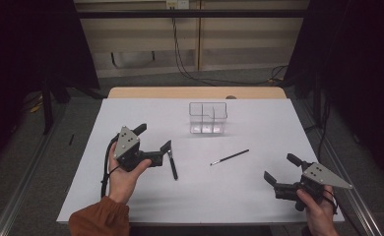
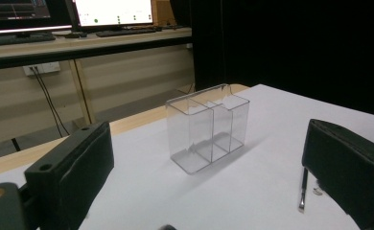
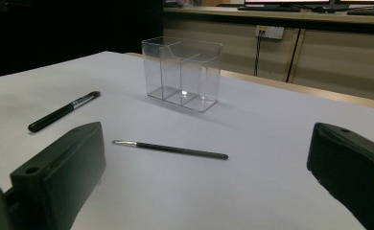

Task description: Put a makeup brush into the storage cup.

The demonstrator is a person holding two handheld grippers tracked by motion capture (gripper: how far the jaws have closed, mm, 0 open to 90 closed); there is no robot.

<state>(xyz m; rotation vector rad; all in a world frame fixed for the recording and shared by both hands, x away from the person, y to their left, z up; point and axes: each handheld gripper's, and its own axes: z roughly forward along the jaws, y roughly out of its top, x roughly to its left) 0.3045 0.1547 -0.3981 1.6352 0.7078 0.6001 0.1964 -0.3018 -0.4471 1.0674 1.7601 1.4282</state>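
Nearest the high camera: two forearms, the left in an orange sleeve [image 1: 99,219], each hand around a black two-jaw gripper above a white table [image 1: 259,196].

Left gripper [image 1: 153,139] – jaws spread wide, nothing between them, held over the left half of the table. Right gripper [image 1: 281,168] – jaws likewise spread and empty, held near the front right corner.

Clear plastic organiser [image 1: 208,118] upright toward the far middle of the table, split into compartments, all seemingly empty. Seen straight ahead between the jaws in both gripper views [image 2: 207,125] [image 3: 182,73].

Thick black pen [image 1: 173,166] flat on the table just below and beside the left gripper's right-hand jaw – touching or not, could not tell. Same pen at far left in the right gripper view [image 3: 64,111], with a silver band near one end.

Thin black brush [image 1: 229,157] with a pale metal tip, flat and slanted between pen and right gripper, in front of the organiser and well apart from it. Lay crosswise in the right gripper view [image 3: 170,149], tip toward the pen.
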